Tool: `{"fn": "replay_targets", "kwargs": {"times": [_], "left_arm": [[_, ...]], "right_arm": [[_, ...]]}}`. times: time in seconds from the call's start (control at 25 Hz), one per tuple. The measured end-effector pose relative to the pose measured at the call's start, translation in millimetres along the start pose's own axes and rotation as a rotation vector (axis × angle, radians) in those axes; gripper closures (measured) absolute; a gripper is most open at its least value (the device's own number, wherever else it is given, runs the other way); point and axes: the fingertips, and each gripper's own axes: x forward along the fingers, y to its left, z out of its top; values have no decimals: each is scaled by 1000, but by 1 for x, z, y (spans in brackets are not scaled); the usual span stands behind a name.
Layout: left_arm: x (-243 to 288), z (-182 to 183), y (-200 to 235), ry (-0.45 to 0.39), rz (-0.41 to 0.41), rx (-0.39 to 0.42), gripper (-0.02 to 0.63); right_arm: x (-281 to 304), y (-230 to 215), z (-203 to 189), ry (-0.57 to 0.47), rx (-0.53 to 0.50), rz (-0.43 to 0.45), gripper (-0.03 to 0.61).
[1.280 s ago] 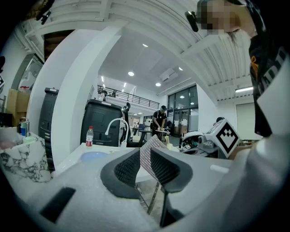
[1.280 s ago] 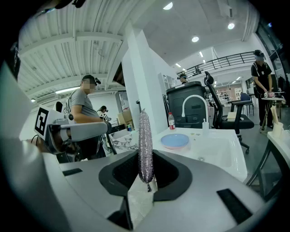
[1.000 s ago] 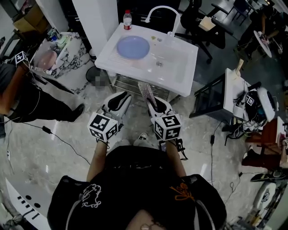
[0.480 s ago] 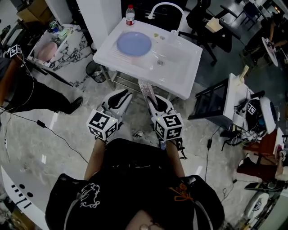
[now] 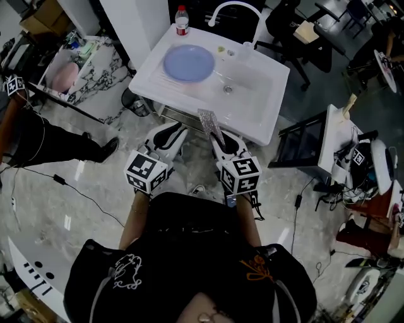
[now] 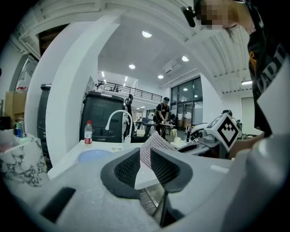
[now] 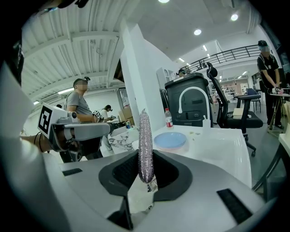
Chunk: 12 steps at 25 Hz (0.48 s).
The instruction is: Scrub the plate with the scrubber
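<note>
Tabletop [image 5: 183, 96]: the white sink top, straight ahead of the person. A basin [image 5: 252, 94] is sunk into its right part and a faucet [image 5: 219, 9] arches over the back edge. The flat left part gives a firm, level place to work, just beside the water.

Plate [image 5: 188, 63]: pale blue and round. It lies flat and face up on the tabletop's left part, beside the basin and not in it. A bottle [image 5: 182, 20] stands behind it at the back edge. Lying this way, its whole face is open to a tool coming from above. Nothing touches it.

Left tongs [image 5: 169, 132]: they point toward the tabletop's front edge but stop short of it, over the floor. The jaws are drawn in to a bare slit with nothing between them; the mesh seen past their tips belongs to the other hand. My guess is they are kept free to steady the plate's rim.

Right tongs [image 5: 219, 137]: they are beside the left pair, apart from it, and aimed the same way. The jaws are clamped on the scrubber's near end.

Scrubber [image 5: 208, 120]: a silvery mesh pad, pinched on edge so that most of it stands out beyond the jaw tips. That leaves a free working end to meet the plate before the tongs do. It is well apart from the plate, so scrubbing has not begun. The next move likely calls for carrying it over the tabletop and laying its face on the plate.
</note>
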Motion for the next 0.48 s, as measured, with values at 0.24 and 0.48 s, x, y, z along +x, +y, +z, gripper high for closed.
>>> {"fn": "replay_targets", "kwargs": {"times": [0.24, 0.48], "left_arm": [[45, 13, 52, -1, -29, -4, 531], [82, 25, 118, 12, -59, -1, 531]], "right_arm": [[46, -30, 24, 18, 3, -38, 500], [96, -52, 50, 40, 18, -84, 500]]}}
